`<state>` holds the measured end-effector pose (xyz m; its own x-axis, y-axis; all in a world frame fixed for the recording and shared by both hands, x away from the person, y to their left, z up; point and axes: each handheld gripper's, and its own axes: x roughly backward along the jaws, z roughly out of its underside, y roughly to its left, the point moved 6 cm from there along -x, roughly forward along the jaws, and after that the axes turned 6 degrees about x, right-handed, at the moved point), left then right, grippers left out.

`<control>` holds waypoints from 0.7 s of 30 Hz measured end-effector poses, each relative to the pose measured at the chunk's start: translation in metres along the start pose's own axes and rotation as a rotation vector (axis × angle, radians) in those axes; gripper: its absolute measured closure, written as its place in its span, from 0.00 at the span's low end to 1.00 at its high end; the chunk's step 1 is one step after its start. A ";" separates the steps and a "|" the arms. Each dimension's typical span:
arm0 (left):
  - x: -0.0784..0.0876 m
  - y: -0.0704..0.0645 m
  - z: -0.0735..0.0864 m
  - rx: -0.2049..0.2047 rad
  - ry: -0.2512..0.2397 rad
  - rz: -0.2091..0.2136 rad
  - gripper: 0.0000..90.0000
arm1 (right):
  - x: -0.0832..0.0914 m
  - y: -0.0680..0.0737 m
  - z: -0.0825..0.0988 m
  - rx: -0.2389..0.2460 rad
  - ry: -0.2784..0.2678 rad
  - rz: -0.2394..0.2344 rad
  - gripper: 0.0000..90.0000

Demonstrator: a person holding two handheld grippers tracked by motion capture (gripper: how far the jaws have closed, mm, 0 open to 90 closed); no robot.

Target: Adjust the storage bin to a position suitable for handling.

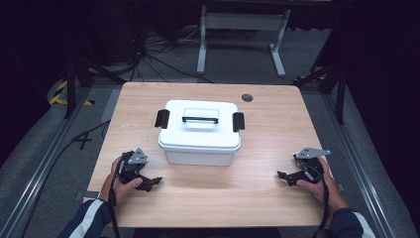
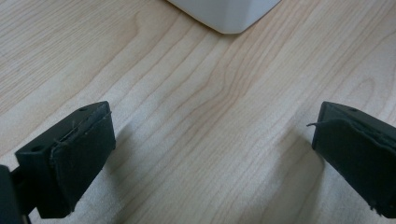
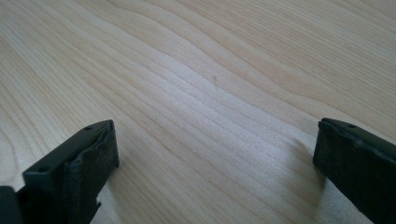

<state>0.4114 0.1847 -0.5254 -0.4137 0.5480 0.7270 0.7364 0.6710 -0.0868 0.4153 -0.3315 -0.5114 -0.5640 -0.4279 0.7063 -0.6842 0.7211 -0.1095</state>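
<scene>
**Both claws rest apart on the table, either side of the white lidded box**

A white rectangular plastic storage box (image 1: 199, 134) stands at the middle of the light wooden table (image 1: 262, 198). Its lid is on, with a black latch (image 1: 162, 118) at the left end, a second black latch (image 1: 238, 121) at the right end, and a clear carry handle with a dark bar (image 1: 200, 117) lying across the top. In the high view the box sits squarely, its long side facing the person.

The left claw (image 1: 154, 181) lies low over the table near the front-left corner of the box, held in the person's left hand (image 1: 121, 184). Its jaws stand wide apart with nothing between them but bare wood; in the left gripper view the lower corner of the white box (image 2: 224, 14) shows just ahead, apart from both jaws.

The right claw (image 1: 283, 177) is held in the person's right hand (image 1: 317, 186) toward the table's right edge, well apart from the box and pointing inward toward it. Its jaws are also spread wide, and the right gripper view shows plain wood grain between them.

A small round grey grommet (image 1: 247, 97) sits in the table top behind the box, near the far edge. Beyond the table, a white metal frame (image 1: 241, 29) stands on the grey floor.
</scene>
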 end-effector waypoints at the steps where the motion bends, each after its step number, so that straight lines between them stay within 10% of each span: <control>1: 0.000 0.000 0.000 0.000 -0.003 0.000 0.00 | 0.000 0.000 0.000 0.004 -0.001 -0.005 0.00; 21: 0.000 0.000 0.000 0.001 -0.005 -0.002 0.00 | 0.003 0.001 -0.005 0.046 0.056 -0.026 0.12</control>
<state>0.4115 0.1848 -0.5255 -0.4177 0.5491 0.7239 0.7352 0.6724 -0.0858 0.4155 -0.3291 -0.5058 -0.5202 -0.4137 0.7471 -0.7194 0.6838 -0.1222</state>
